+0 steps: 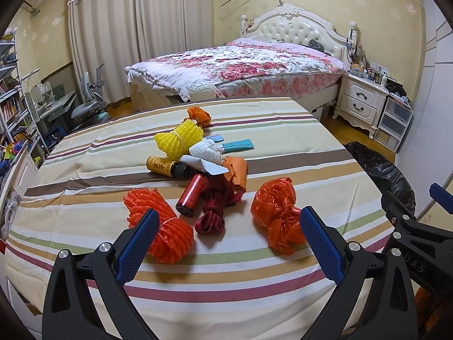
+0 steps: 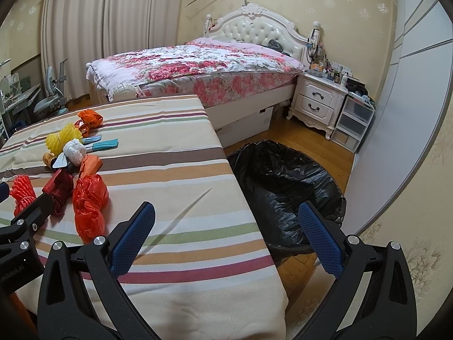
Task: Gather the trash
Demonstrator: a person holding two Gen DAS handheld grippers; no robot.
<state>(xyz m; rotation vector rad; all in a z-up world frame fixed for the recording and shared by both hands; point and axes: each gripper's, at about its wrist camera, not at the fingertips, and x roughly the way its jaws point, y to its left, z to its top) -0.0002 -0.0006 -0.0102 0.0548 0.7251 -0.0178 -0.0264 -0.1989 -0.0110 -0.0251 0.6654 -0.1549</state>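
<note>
Striped desk [image 1: 254, 269] still holds all the trash [image 1: 198, 170]; black bag [image 2: 286, 187] beside desk looks empty. Left gripper [image 1: 226, 243] and right gripper [image 2: 226, 238] both spread, holding nothing.

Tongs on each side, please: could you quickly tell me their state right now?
Left tongs: open, holding nothing.
Right tongs: open, holding nothing.

Bright trash [image 1: 198, 170] heaped on table; black bag [image 2: 286, 181] gaping

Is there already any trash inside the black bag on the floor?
No: in the right wrist view the black bag lies open beside the striped table, and only its own crumpled liner shows inside.
</note>
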